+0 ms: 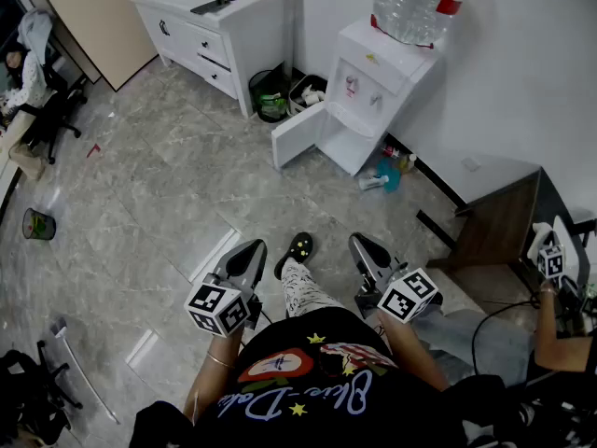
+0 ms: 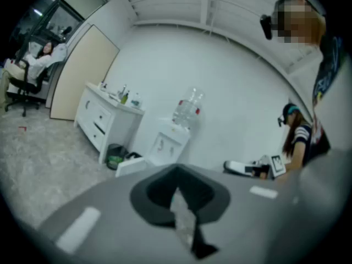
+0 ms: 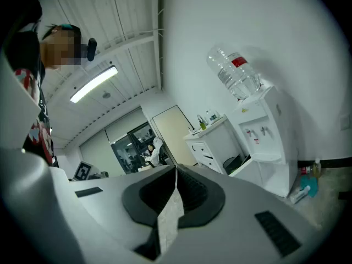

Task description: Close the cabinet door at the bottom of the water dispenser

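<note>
At the far left I see a boxy white dresser (image 1: 210, 28) with drawers, standing on the glossy, grey, marble-patterned floor (image 1: 140, 194). Near me, my left gripper (image 1: 252, 249) is low, with its dark tapered jaws pressed together and nothing between them. Beyond it, the flat white cabinet door (image 1: 300, 137) stands swung open to the left at the bottom of the water dispenser (image 1: 378, 87). The dispenser is a smooth white tower against the far wall, topped by a clear ribbed plastic bottle (image 1: 415, 3). My right gripper (image 1: 358, 244) is near me too, and its jaws are also closed together and empty. At the right stands a dark brown wooden table (image 1: 499, 220) with straight edges.
</note>
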{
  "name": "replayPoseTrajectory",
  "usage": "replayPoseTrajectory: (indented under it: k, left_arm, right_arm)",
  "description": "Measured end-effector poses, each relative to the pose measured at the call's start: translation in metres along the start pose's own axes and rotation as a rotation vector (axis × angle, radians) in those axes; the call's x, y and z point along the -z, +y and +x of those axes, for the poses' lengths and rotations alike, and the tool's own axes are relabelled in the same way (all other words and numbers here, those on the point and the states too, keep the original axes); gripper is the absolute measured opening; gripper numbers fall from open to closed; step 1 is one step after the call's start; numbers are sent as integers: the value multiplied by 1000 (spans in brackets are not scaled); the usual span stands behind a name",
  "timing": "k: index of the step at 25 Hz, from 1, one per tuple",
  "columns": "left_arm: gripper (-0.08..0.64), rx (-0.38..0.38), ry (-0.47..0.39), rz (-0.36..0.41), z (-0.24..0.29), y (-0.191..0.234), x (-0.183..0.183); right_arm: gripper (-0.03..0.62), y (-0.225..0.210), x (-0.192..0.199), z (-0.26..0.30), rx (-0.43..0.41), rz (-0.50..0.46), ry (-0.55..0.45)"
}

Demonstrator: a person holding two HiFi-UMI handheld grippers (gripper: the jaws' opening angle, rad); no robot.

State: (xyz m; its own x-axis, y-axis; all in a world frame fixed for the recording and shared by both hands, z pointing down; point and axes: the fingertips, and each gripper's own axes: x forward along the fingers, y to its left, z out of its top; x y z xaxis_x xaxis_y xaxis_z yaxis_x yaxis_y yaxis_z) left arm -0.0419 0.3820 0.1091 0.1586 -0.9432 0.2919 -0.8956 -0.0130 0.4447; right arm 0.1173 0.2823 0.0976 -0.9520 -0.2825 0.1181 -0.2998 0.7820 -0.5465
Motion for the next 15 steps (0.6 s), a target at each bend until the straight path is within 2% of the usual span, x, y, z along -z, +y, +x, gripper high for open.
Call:
replayPoseTrajectory:
  k: [3, 7, 11, 13, 15]
  left_arm:
    - [-2, -8, 1, -8, 23, 25, -21]
    - [-2, -60, -24, -12, 64, 72, -61]
    - [-2, 8, -23, 44, 126, 105, -110]
    - [-2, 53, 6, 83, 160, 113, -118]
    - [-2, 64, 43, 109, 191, 123, -118]
  right_arm:
    - [17, -34, -21, 33, 30, -46, -16]
    - [17, -70, -62, 96, 36, -97, -42]
    - [17, -96, -102, 162, 19, -113, -79]
    - [17, -119, -113, 181, 32, -112, -85]
    - [17, -145, -118, 197, 61, -116, -67]
